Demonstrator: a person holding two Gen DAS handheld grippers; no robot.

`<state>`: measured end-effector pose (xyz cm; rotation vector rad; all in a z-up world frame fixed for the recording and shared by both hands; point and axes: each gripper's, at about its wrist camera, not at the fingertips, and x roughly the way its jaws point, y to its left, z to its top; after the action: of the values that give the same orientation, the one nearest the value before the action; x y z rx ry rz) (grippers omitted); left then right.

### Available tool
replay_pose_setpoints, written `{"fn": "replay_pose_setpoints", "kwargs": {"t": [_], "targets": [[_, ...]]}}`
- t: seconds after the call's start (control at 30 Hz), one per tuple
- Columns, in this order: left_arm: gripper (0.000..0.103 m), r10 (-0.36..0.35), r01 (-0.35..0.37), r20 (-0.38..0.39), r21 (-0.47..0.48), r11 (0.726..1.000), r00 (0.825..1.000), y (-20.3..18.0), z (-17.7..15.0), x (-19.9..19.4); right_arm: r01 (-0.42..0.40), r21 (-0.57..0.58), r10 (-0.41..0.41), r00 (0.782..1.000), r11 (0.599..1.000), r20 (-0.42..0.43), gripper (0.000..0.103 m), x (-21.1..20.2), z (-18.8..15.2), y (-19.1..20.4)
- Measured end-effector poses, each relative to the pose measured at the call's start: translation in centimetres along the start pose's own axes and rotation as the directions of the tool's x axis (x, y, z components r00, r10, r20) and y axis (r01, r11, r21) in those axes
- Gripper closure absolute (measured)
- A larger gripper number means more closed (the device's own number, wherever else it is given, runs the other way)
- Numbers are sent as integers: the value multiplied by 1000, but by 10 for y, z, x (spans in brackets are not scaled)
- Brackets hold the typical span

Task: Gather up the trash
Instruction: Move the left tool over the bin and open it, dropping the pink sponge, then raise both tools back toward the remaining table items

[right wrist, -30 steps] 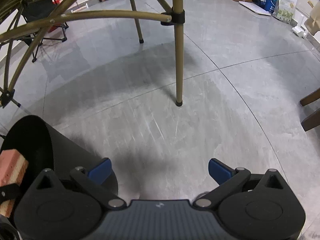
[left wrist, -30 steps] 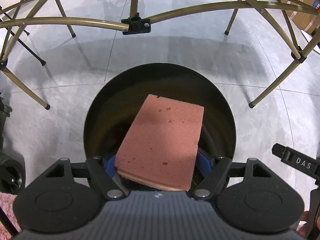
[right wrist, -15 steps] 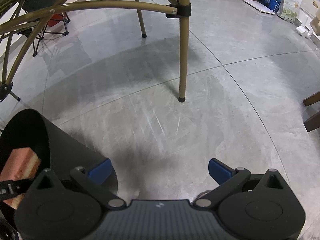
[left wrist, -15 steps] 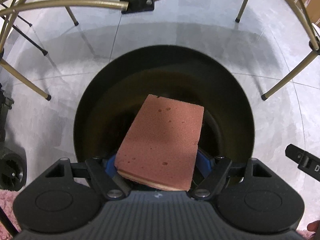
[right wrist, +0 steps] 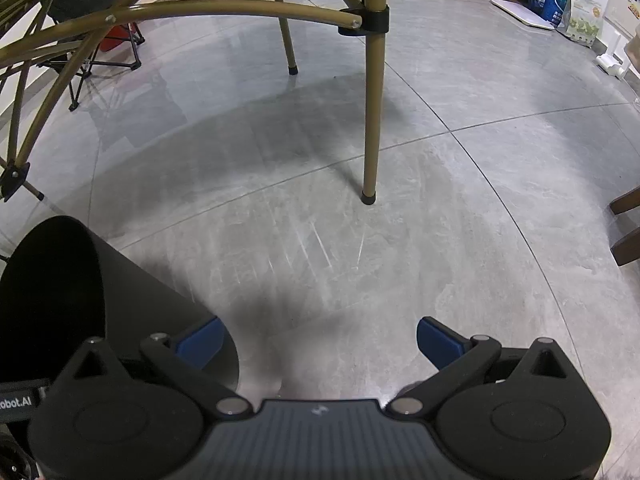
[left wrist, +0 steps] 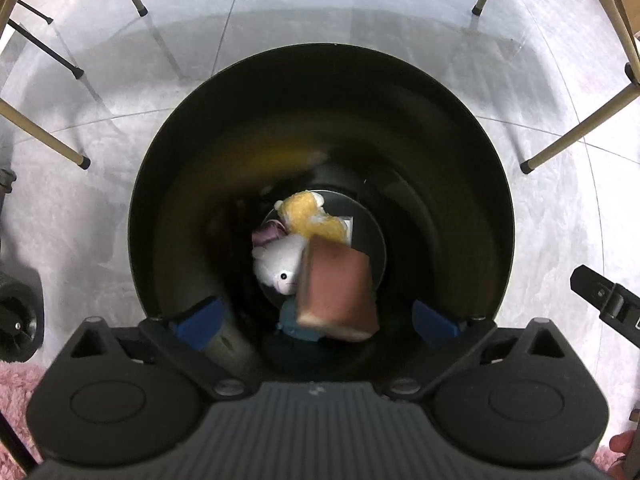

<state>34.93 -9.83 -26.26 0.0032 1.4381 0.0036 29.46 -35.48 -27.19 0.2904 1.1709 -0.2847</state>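
In the left wrist view I look straight down into a round black bin (left wrist: pixel 168 184). A pink-brown sponge (left wrist: pixel 338 292), blurred, is falling inside it, free of my left gripper (left wrist: pixel 316 322), whose jaws are opening wide with nothing pressed between the blue pads (left wrist: pixel 198 322). At the bin's bottom lie a white plush toy (left wrist: pixel 280 266), a yellow plush (left wrist: pixel 310 218) and a blue scrap (left wrist: pixel 298 326). My right gripper (right wrist: pixel 318 340) is open over bare grey floor, and the bin's black side (right wrist: pixel 132 304) stands at its left.
Gold-coloured folding table legs (right wrist: pixel 374 120) stand around the bin on the grey tiled floor. A pink fluffy rug (left wrist: pixel 16 392) shows at the lower left. Boxes and bags (right wrist: pixel 568 8) line the far wall. A dark wooden piece (right wrist: pixel 626 224) juts in at the right edge.
The left gripper's jaws have spread apart and let go of the sponge, which dropped into the bin. The left gripper sank closer to the bin's mouth. The right gripper stayed put.
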Motion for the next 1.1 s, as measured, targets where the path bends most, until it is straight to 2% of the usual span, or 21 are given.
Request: {"fn": "replay_pose_setpoints", "kwargs": {"t": [0.53, 1.1], "targets": [[0, -16, 16, -6, 13, 1000, 1000, -2, -3, -8, -5, -8, 5, 1000, 1000, 3, 0, -3, 0, 2], [0, -29, 28, 36, 17, 999, 999, 0, -6, -22, -17, -18, 18, 1000, 1000, 19, 0, -9, 0, 8]]}}
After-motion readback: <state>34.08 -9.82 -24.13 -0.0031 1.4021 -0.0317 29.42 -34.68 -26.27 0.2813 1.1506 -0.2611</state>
